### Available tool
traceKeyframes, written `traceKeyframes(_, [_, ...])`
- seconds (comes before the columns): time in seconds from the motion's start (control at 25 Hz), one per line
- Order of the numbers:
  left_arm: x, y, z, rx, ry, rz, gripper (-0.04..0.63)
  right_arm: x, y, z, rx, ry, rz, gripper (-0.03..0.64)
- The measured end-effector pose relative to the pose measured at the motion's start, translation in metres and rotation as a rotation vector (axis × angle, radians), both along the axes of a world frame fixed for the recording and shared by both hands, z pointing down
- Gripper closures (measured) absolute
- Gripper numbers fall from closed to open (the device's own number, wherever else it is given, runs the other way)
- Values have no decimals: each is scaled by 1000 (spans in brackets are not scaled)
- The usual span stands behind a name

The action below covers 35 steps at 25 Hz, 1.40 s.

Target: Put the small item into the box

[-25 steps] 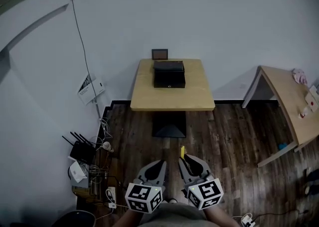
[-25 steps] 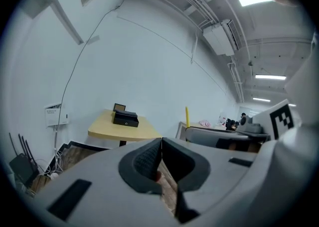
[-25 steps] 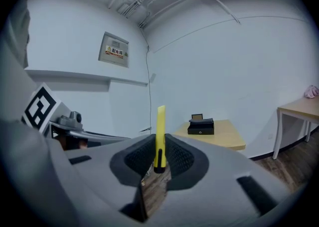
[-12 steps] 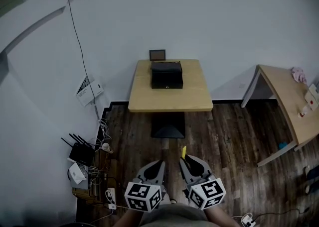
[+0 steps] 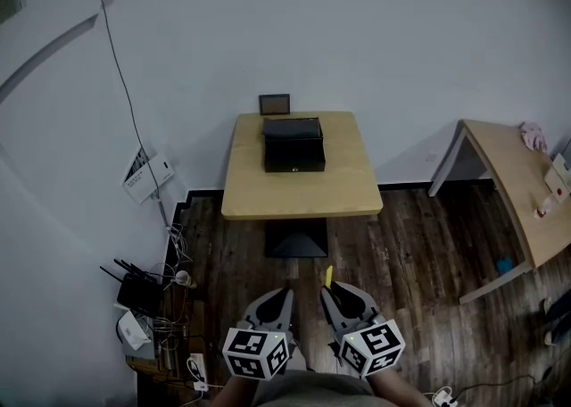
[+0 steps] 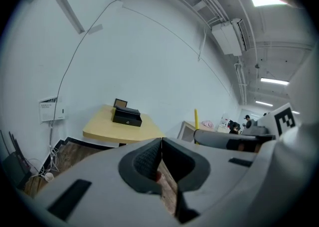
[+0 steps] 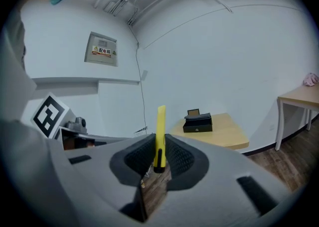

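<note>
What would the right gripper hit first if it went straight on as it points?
Nothing near: the way looks free over the floor, then probably the table with the box; depth is unclear.

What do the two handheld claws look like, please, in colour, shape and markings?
Both the left claw and right claw have light grey bodies with dark, textured pads inside tapering jaws. Each carries a white cube printed with black square markers.
</note>
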State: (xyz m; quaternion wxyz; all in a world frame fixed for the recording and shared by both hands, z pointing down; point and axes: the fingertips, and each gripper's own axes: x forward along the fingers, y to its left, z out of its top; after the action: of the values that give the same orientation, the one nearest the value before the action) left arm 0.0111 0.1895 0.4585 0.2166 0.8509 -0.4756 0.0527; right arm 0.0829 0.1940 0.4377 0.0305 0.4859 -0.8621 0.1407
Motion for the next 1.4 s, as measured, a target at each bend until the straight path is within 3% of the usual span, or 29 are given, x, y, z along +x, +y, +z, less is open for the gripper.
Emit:
traceKeyframes(0.88, [-57, -231, -13, 15, 21, 100, 592, -69, -237, -17, 23, -1, 78, 566])
traceKeyframes(1.4, [-79, -306, 3, -22, 33, 113, 592, -61, -304, -8, -14, 13, 177, 567])
